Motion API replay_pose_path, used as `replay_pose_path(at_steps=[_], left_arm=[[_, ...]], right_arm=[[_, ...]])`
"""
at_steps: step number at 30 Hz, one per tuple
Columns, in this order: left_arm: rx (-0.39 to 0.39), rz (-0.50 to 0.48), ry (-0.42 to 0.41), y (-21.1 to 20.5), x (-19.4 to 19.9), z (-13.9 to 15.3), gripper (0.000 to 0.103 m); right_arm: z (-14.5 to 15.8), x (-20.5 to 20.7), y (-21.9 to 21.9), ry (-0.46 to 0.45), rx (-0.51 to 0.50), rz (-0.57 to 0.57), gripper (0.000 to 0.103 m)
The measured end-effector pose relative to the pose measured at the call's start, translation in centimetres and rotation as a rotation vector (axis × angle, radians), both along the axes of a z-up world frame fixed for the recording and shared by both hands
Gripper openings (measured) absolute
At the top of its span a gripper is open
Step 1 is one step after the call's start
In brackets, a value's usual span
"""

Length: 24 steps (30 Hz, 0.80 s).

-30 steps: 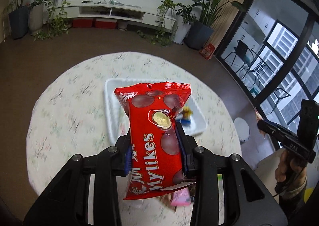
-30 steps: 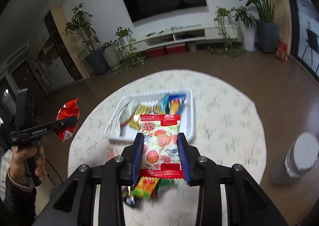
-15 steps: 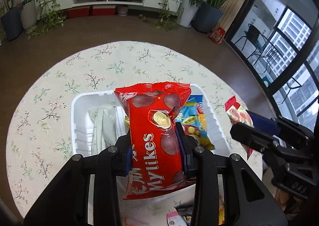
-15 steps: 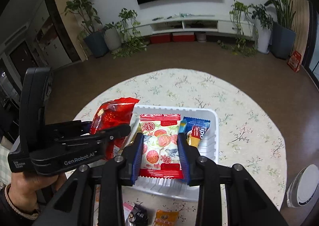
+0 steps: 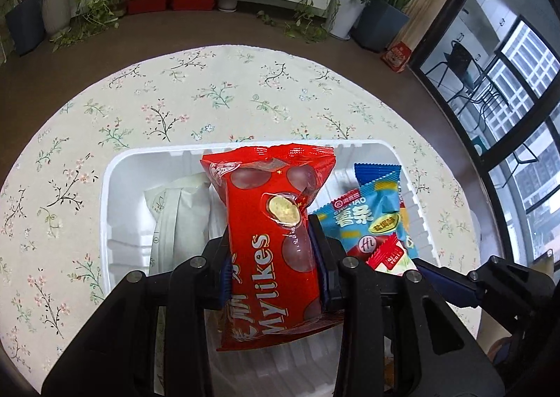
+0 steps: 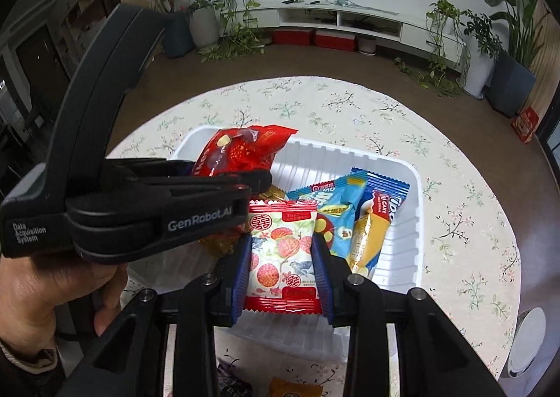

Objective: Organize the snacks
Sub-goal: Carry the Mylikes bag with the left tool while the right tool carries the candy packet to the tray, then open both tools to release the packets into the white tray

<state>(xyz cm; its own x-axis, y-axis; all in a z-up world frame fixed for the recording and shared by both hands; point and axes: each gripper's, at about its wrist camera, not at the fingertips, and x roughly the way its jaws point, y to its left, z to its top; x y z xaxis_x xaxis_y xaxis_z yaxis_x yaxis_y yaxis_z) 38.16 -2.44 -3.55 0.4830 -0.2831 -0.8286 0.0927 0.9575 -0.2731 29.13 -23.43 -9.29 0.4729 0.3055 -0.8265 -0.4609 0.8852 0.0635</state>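
Red Mylikes bag [image 5: 276, 250] clamped upright in left gripper [image 5: 273, 257] jaws above white tray [image 5: 105, 222]. Lychee-print packet [image 6: 281, 250] clamped in right gripper [image 6: 281, 257] jaws over same tray, beside blue snack packets [image 6: 336, 201], on floral desk [image 6: 455, 208].

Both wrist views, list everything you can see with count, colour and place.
white plastic tray: one, white, mid-table
red Mylikes bag: one, red, held over tray
lychee-print packet: one, white and red, held over tray
blue snack packets: at least two, blue, tray's right side
pale green packet: one, tray's left side
floral tablecloth: one, cream, round table
potted plants: several, green, along far wall
left gripper: black, shut on Mylikes bag
right gripper: black, shut on lychee packet
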Motion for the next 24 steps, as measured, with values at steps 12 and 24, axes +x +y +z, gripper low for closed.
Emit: replay_pose_path(at_steps=[12, 24], left_arm=[[-0.026, 0.027, 0.009, 0.4, 0.2, -0.3, 0.048], [-0.065, 0.067, -0.025, 1.3, -0.6, 1.1, 0.056]], right_arm=[[-1.3, -0.7, 1.1, -0.021, -0.055, 0.025, 0.038], [-1.6, -0.7, 1.2, -0.034, -0.094, 0.018, 0.039]])
